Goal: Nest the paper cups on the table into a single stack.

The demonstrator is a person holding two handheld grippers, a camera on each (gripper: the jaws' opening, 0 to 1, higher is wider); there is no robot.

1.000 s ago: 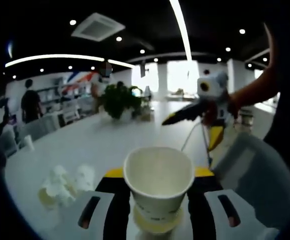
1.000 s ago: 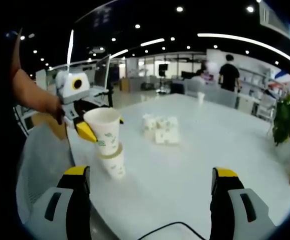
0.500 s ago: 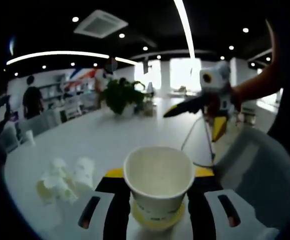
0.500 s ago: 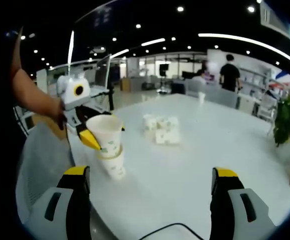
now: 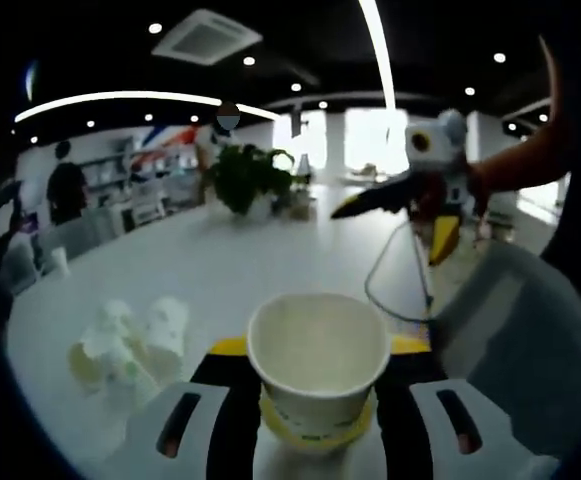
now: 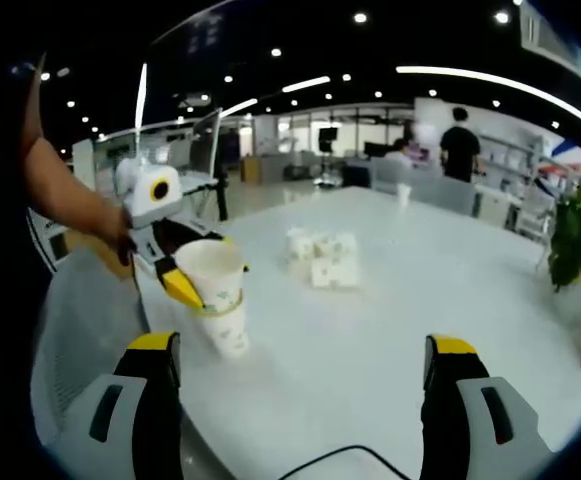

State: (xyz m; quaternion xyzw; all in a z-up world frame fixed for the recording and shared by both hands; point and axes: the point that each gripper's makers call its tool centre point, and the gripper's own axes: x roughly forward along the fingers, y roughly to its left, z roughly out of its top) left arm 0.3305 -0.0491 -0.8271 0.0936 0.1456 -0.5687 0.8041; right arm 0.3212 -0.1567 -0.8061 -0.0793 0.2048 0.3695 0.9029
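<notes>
My left gripper (image 5: 318, 350) is shut on a white paper cup (image 5: 318, 362), upright with its mouth facing me. That cup sits partly inside a lower cup with a yellowish rim (image 5: 315, 428). In the right gripper view the left gripper (image 6: 202, 272) holds this cup (image 6: 215, 285) in the cup standing on the white table (image 6: 226, 335) near the edge. Several loose cups (image 5: 130, 345) lie in a cluster (image 6: 322, 258) further in. My right gripper (image 6: 305, 390) is open and holds nothing; in the left gripper view it (image 5: 388, 236) hovers above the table's right side.
A potted plant (image 5: 248, 178) stands far along the table (image 6: 390, 330). A thin cable (image 5: 395, 290) loops over the table edge. A grey chair (image 5: 510, 330) sits by the near edge. People stand in the background (image 6: 460, 145).
The left gripper has lowered its cup a little deeper into the cup below. The right gripper's own view is unchanged.
</notes>
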